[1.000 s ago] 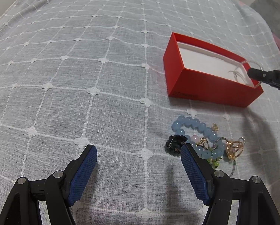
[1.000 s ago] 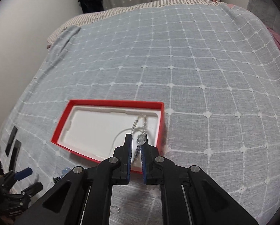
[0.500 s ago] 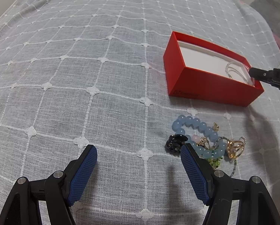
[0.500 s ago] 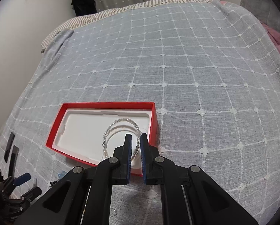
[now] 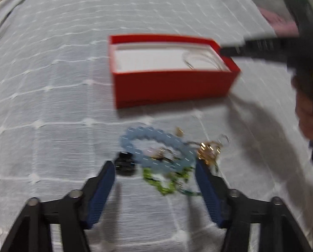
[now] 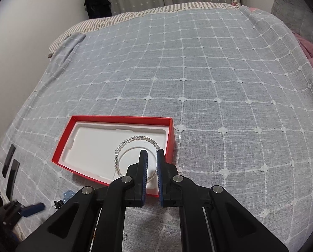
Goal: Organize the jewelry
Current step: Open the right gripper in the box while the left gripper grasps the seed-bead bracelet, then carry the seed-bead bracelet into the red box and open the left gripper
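One piece is already sorted: a pearl strand (image 6: pixel 135 147) lies coiled in the white tray of the red box (image 6: pixel 78 119), right under the tips of the right hand-held gripper (image 6: pixel 151 157). That gripper's jaws stand nearly together with a thin gap and nothing between them, so it holds nothing.

The step in hand looks like the next pick. The left hand-held gripper (image 5: pixel 155 180) points down at the pile on the bed (image 5: pixel 51 84); its jaws are about half open and closing. The lower part of the pile lies between the fingers, but the pads are not yet pressing on anything. A blue bead bracelet (image 5: pixel 156 145) sits just ahead of the tips, a green strand (image 5: pixel 166 180) between them, a black piece (image 5: pixel 125 163) by the left finger, and gold pieces (image 5: pixel 208 149) by the right one. The box is beyond the pile.

The view is blurred, so which piece is aimed at I cannot tell. The next move calls for closing on one item alone, since the pieces overlap, then lifting it clear and carrying it forward to the box.
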